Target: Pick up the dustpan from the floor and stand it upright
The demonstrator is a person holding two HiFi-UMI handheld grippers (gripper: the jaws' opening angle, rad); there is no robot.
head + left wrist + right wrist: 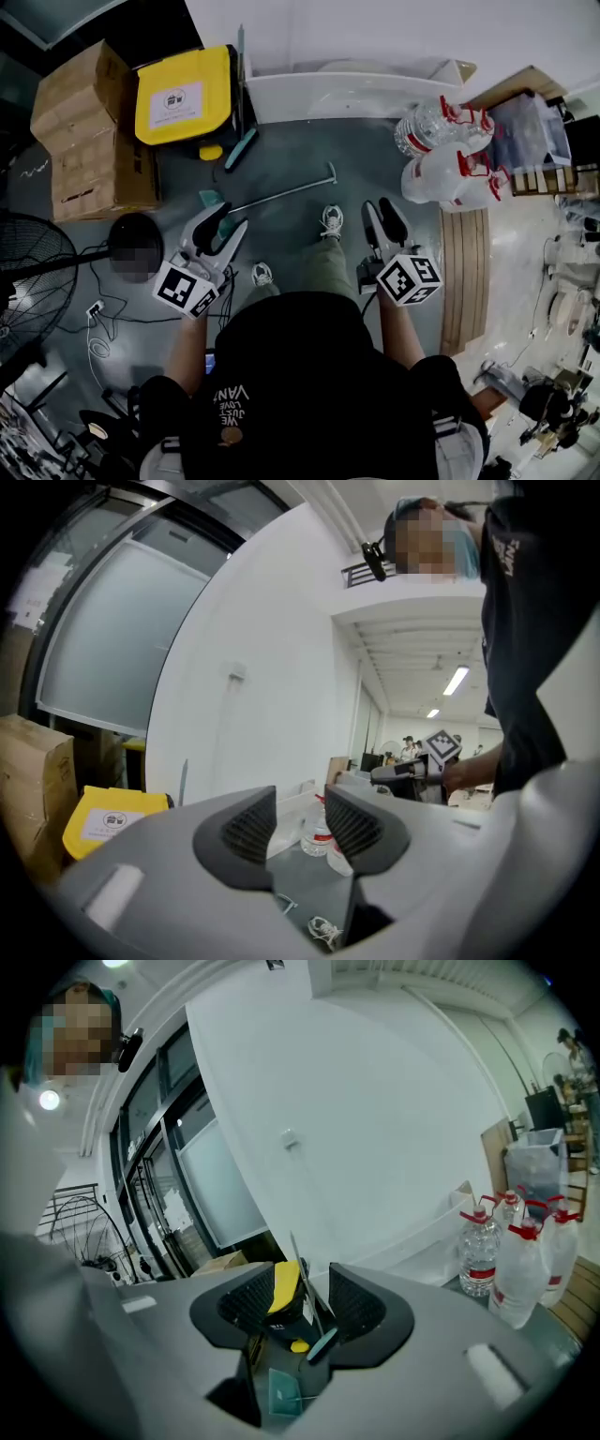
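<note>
The dustpan lies flat on the grey floor, its teal scoop (210, 199) at the left and its long metal handle (286, 192) running up to the right. My left gripper (228, 221) hangs open just below the scoop, apart from it. My right gripper (380, 206) is open too, to the right of the handle's end, above the person's shoe (331, 221). In the right gripper view the teal scoop (281, 1391) shows low in the gap of the open right gripper (314, 1305), far off. The left gripper (300, 825) has nothing between its pads.
A yellow-lidded bin (183, 94) and cardboard boxes (89, 131) stand at the back left, with a teal brush (241, 148) beside the bin. A white trough (347, 92) runs along the wall. Water bottles (445, 155) stand at the right. A fan (28, 272) and cables are at the left.
</note>
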